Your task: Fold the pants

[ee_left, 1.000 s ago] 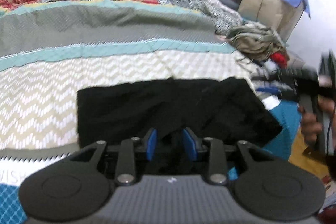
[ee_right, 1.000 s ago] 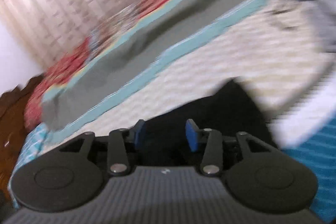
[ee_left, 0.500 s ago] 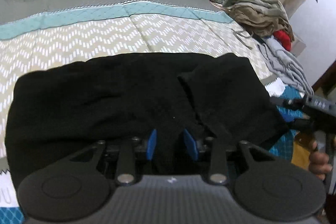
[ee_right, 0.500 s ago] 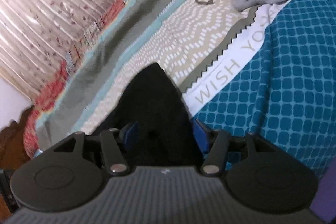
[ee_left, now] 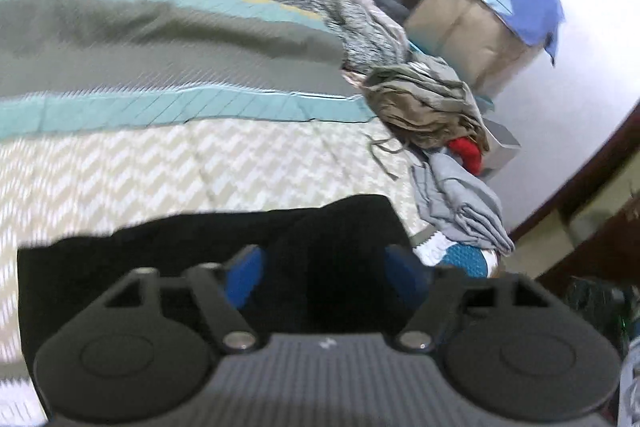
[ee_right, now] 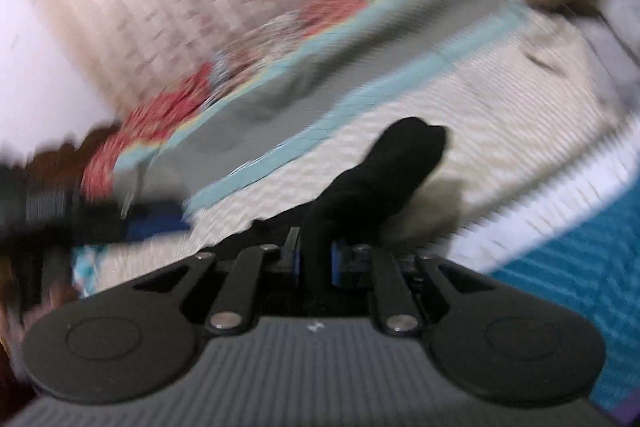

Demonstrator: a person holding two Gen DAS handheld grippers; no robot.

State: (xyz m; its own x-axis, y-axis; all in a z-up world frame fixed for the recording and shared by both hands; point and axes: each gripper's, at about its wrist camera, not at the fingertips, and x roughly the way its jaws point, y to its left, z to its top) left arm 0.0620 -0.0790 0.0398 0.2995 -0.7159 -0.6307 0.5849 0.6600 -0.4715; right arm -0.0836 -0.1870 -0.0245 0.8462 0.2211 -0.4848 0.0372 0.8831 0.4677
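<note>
Black pants (ee_left: 200, 247) lie folded on the patterned bedspread (ee_left: 160, 163), near its front edge. My left gripper (ee_left: 326, 277) is open, its blue pads wide apart just above the pants' near edge. In the right wrist view my right gripper (ee_right: 314, 261) is shut on a fold of the black pants (ee_right: 384, 167), which rises between the jaws and stands up off the bed. The left gripper (ee_right: 100, 223) shows blurred at the left of that view.
A heap of olive, red and grey clothes (ee_left: 436, 115) lies at the bed's right edge. A cardboard box under a blue cloth (ee_left: 480, 19) stands beyond it by the wall. A teal patterned sheet (ee_right: 580, 239) covers the bed's near right corner.
My left gripper has opened wide and pulled back from the pants. My right gripper has closed on the pants' corner and lifted it; both views are now blurred by motion.
</note>
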